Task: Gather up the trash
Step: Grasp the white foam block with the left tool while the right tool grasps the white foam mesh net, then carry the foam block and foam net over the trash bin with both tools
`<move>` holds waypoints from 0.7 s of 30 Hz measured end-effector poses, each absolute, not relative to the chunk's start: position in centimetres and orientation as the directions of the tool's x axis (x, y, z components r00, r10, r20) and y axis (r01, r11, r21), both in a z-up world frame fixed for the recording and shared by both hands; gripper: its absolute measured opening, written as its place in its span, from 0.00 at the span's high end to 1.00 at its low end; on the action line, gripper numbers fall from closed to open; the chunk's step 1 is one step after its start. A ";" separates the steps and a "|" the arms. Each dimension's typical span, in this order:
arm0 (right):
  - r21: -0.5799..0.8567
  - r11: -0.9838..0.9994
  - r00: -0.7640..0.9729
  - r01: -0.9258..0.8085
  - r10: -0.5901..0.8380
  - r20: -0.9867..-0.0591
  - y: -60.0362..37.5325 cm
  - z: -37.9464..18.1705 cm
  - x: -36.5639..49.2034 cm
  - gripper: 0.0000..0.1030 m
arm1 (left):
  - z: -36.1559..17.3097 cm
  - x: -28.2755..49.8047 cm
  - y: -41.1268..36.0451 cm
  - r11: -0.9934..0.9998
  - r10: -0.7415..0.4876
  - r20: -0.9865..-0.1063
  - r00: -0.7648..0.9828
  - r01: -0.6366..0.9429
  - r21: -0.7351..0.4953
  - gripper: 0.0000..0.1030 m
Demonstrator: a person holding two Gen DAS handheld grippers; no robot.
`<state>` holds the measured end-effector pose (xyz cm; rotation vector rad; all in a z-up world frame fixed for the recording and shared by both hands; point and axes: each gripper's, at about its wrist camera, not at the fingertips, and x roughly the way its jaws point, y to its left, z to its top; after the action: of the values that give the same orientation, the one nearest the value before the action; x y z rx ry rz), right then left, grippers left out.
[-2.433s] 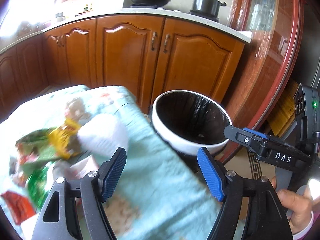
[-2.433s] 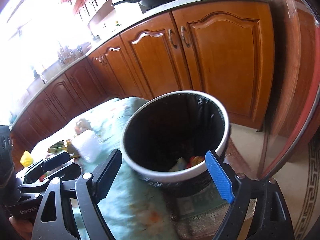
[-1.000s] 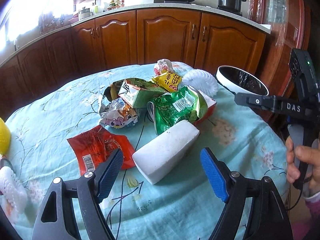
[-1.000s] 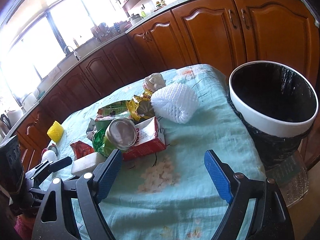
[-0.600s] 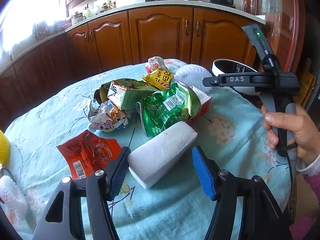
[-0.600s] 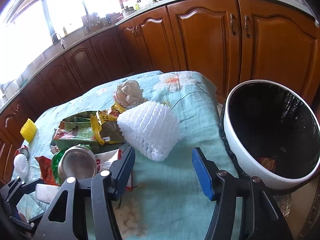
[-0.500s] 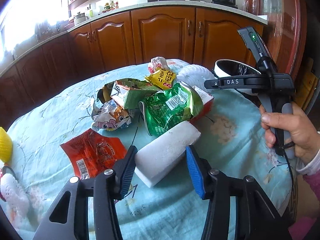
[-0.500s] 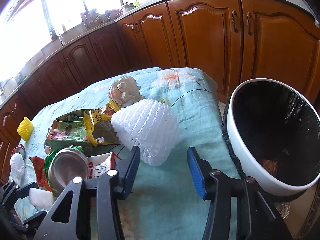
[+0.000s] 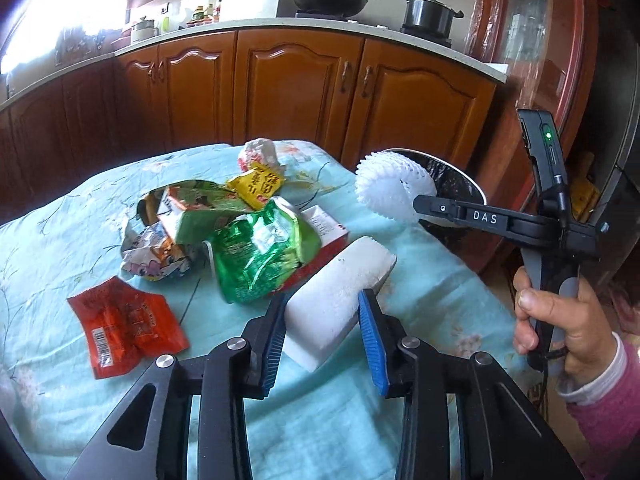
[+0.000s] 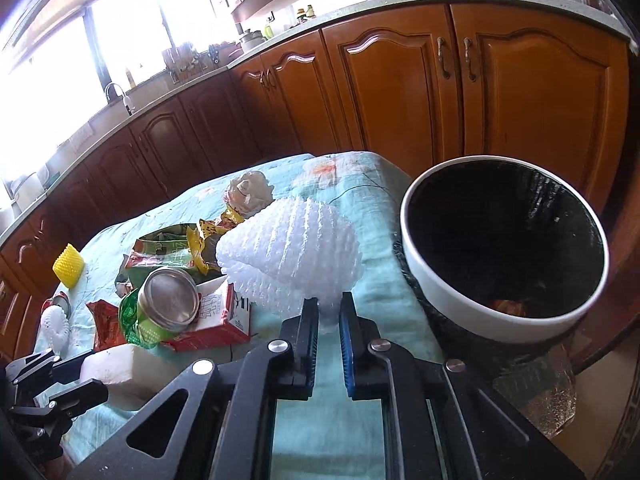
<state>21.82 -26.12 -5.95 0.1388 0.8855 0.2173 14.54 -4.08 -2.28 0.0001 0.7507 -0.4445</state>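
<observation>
A kitchen table under a pale blue cloth (image 9: 48, 240) holds a spread of trash. From the left of the left wrist view: a red wrapper (image 9: 124, 320) lies flat, then a crumpled printed wrapper (image 9: 154, 250), a green carton (image 9: 188, 210), a yellow packet (image 9: 256, 186), a shiny green bag (image 9: 264, 252) and a red and white box (image 9: 324, 226). A yellow foam piece (image 10: 69, 266) and a metal can (image 10: 170, 300) show in the right wrist view.

Little looks cleared: most of the trash is on the table, and the bin (image 10: 504, 320), lined in black and standing just beyond the table's right edge, shows only a few scraps at the bottom.

The left gripper (image 9: 323, 334) points down at the table. Its jaws have just been closing and now press both sides of a white foam block (image 9: 336, 292), which is tilted, far end raised.

The right gripper (image 10: 329, 330) also angles down. Its jaws have just been closing, nearly together, pinching the lower edge of a white foam net (image 10: 288, 248) near the bin. A hand (image 9: 560, 320) in a pink sleeve grips its handle, at the right of the left view.

Both pieces have yet to go to the bin.
</observation>
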 end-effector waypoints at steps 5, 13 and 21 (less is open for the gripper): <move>0.217 0.973 0.631 -0.074 0.214 -0.745 -29.2 -5.2 19.7 0.90 | -2.3 16.0 -6.9 0.900 -0.410 -0.656 0.633 0.399 -0.177 0.66; 0.215 0.977 0.660 -0.006 0.165 -0.733 -33.2 -4.0 18.3 0.90 | -2.0 18.8 -11.2 0.901 -0.406 -0.649 0.644 0.402 -0.164 0.66; 0.207 0.977 0.685 0.046 0.120 -0.719 -36.0 -3.1 18.8 0.90 | -2.0 21.8 -14.9 0.893 -0.420 -0.646 0.637 0.418 -0.168 0.66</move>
<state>18.75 -35.95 -3.11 0.2162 0.8175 0.0419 21.81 -14.95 -2.01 -0.0031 0.7384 -0.4789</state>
